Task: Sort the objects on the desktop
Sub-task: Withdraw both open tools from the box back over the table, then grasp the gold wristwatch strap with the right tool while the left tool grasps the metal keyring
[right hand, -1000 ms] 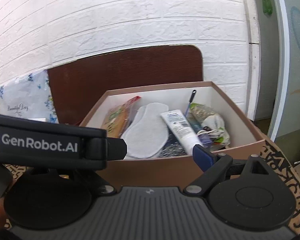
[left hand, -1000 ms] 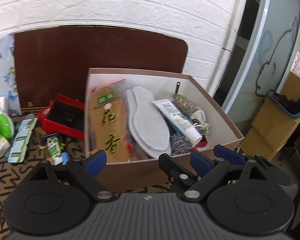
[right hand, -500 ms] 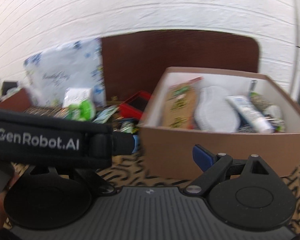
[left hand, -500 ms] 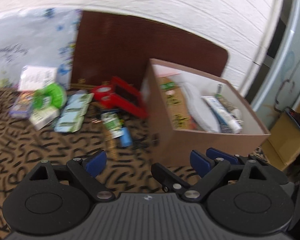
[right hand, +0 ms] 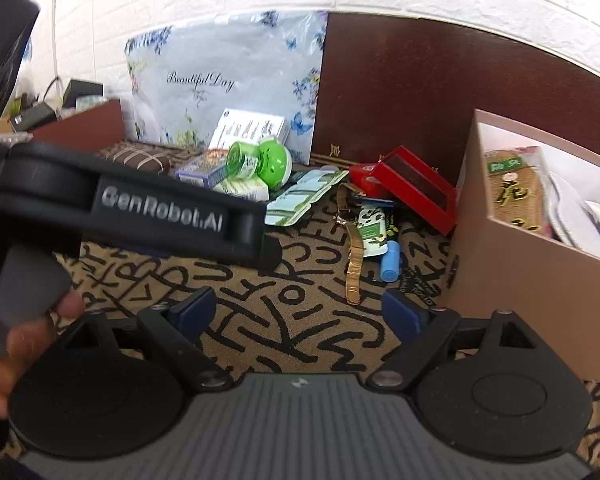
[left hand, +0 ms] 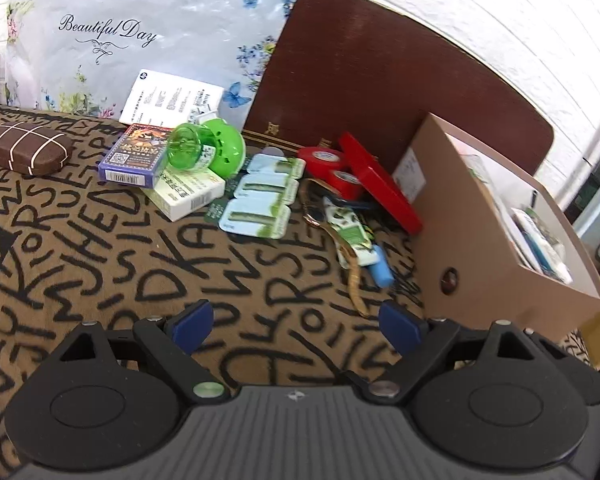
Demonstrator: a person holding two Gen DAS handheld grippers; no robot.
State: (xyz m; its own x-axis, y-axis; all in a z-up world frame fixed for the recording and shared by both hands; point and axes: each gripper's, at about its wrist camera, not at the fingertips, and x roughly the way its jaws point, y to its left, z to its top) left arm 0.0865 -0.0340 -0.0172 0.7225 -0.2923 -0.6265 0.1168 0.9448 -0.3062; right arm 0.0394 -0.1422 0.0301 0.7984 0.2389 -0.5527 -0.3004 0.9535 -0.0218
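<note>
A brown cardboard box (left hand: pixel 476 240) holding insoles and tubes stands at the right; it also shows in the right wrist view (right hand: pixel 540 276). Loose items lie left of it: a gold watch (left hand: pixel 352 264), a blue tube (left hand: pixel 382 270), a red box (left hand: pixel 380 188), red tape rolls (left hand: pixel 324 158), blister packs (left hand: pixel 260 200), a green plastic device (left hand: pixel 208 148), a card box (left hand: pixel 134 156) and a brown case (left hand: pixel 24 148). My left gripper (left hand: pixel 296 326) is open and empty above the cloth. My right gripper (right hand: pixel 300 312) is open and empty, near the watch (right hand: pixel 354 252).
A patterned tablecloth (left hand: pixel 80 248) covers the table. A floral plastic bag (left hand: pixel 140 32) and a dark brown board (left hand: pixel 380 80) lean on the white brick wall. The left gripper's body (right hand: pixel 132 208) crosses the left of the right wrist view.
Both grippers have swung left, away from the cardboard box, so the loose items on the cloth are in front. Both stay open and empty.
</note>
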